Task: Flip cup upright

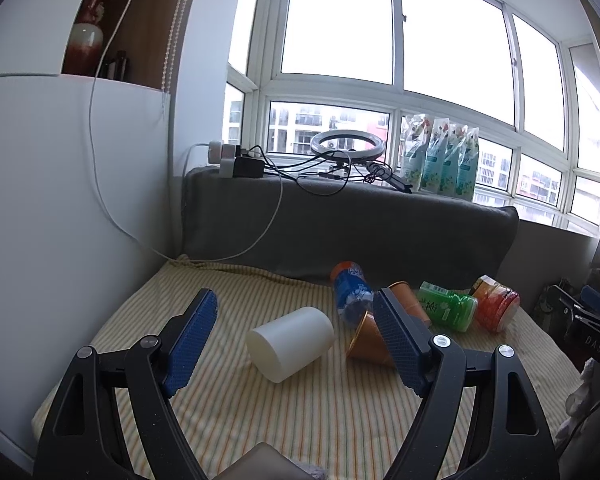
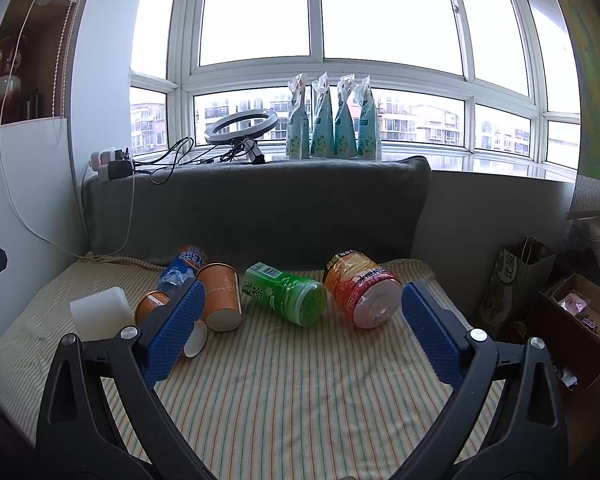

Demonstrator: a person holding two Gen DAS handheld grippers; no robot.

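A white cup [image 1: 291, 343] lies on its side on the striped cloth [image 1: 300, 412], base toward me; it also shows at the left of the right wrist view [image 2: 100, 317]. My left gripper [image 1: 296, 310] is open and empty, its blue pads either side of the cup, a little short of it. Two orange paper cups lie on their sides: one [image 1: 366, 340] behind my left gripper's right finger [image 1: 400, 344], one [image 2: 220, 296] further back. My right gripper [image 2: 300, 302] is open and empty, above the cloth in front of the bottles.
A blue bottle [image 2: 182, 268], a green bottle [image 2: 286, 294] and an orange jar with a red lid [image 2: 362, 292] lie on the cloth. A grey cushion [image 2: 260, 208] stands behind, with a ring light [image 2: 242, 124] and pouches [image 2: 334, 120] on the sill. Boxes [image 2: 576, 320] stand right.
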